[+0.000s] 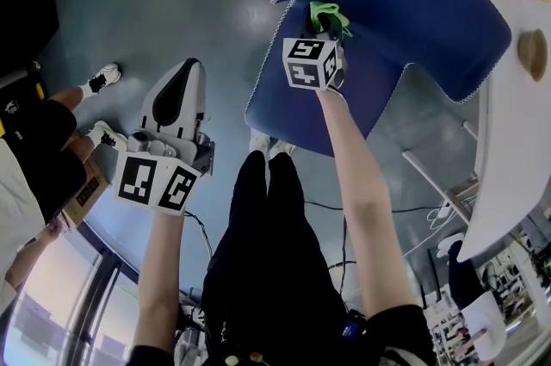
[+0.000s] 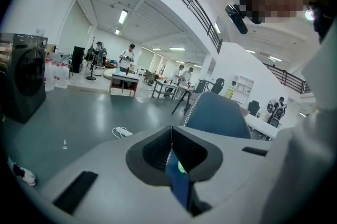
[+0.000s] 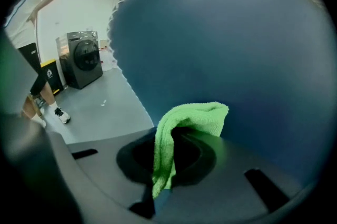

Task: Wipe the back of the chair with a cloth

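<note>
Two grippers in play. On the right gripper: clenched on a green cloth, bunched over the jaws' tips, with the blue chair back just ahead of them. On the left gripper: jaws closed together, grasping nothing, well apart from the chair ahead of them.

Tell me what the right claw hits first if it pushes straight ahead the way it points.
The blue chair back, which fills the right gripper view just ahead. The right claw is shut on a green cloth, so the cloth's tip would meet it first. They may be touching now; depth is unclear.
</note>
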Motion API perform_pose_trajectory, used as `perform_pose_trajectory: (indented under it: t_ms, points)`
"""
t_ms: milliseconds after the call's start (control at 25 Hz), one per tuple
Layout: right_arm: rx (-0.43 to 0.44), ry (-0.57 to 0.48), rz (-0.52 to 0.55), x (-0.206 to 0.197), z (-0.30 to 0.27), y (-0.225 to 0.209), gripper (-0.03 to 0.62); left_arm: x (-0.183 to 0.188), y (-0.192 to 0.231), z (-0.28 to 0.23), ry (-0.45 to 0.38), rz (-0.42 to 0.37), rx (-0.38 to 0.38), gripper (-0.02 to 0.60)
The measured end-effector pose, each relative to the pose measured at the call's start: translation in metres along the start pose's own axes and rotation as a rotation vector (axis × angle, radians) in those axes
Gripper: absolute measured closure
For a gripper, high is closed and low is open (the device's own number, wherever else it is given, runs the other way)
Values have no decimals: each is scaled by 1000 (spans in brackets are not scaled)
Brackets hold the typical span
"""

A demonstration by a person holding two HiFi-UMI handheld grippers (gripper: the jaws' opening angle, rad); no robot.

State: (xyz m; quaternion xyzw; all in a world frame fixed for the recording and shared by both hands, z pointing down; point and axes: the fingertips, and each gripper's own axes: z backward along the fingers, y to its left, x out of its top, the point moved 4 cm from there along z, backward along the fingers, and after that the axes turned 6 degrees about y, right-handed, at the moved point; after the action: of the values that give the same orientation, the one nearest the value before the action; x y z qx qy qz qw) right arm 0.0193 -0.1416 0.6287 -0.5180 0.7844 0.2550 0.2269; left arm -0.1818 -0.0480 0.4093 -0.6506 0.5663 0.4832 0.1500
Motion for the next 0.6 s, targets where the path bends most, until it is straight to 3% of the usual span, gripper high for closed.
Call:
perform_pose_trajectory:
  t_ms: [480,600]
  points:
    - [177,-80,94,27,11,43,573,-2,5,13,-12,18,8,575]
    - [188,-107,82,31,20,45,574,-6,2,14,-9,20,2,575]
